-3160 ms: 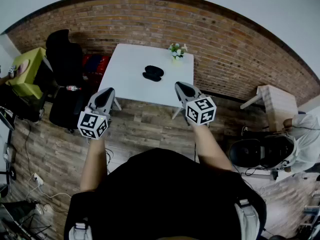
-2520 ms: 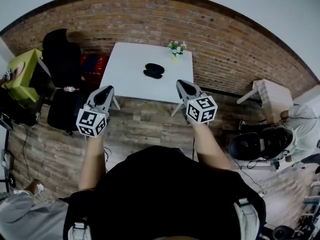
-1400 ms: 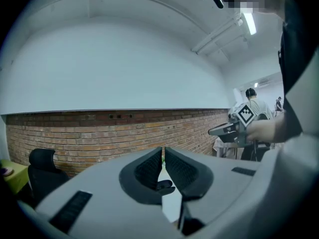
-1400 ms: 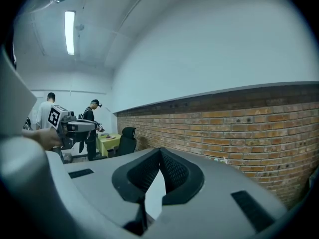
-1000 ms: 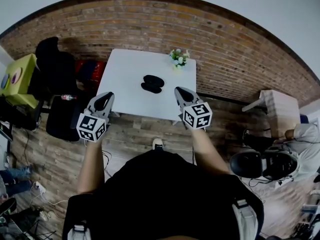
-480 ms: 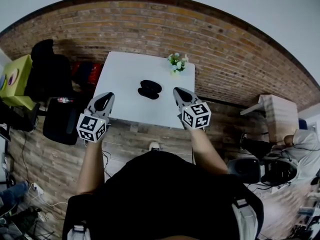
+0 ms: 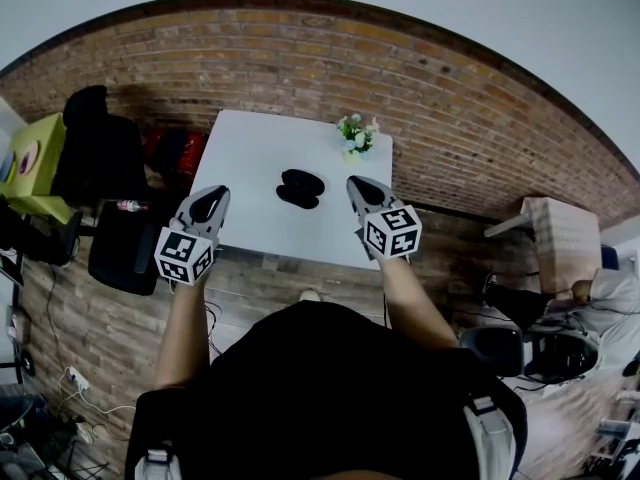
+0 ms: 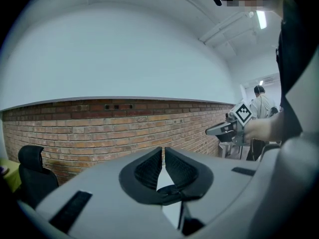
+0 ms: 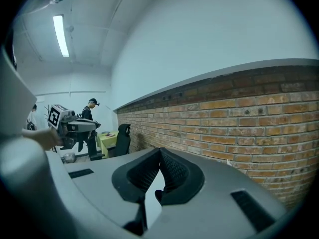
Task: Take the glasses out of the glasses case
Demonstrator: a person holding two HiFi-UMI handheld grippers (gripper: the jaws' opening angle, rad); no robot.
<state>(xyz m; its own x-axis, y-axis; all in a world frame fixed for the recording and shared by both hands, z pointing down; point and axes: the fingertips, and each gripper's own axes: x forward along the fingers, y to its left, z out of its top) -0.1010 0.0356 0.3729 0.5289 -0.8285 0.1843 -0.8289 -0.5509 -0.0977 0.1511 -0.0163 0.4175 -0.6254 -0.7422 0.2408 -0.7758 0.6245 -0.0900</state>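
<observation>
Head view puts the dark glasses case [image 7: 300, 188] mid-frame on the white desk [image 7: 250, 148], between and just above the left fingers [image 7: 205, 206] and the right fingers [image 7: 365, 190] and touching neither, each pair pressed together with nothing held, black-and-white marker cubes [image 7: 184, 253] behind them.

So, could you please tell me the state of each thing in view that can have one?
left gripper: shut, nothing between the jaws, held in the air.
right gripper: shut, empty, held in the air.
glasses case: lying on the table, untouched; open or closed cannot be told.
flower pot: upright at the table's far right corner.
</observation>
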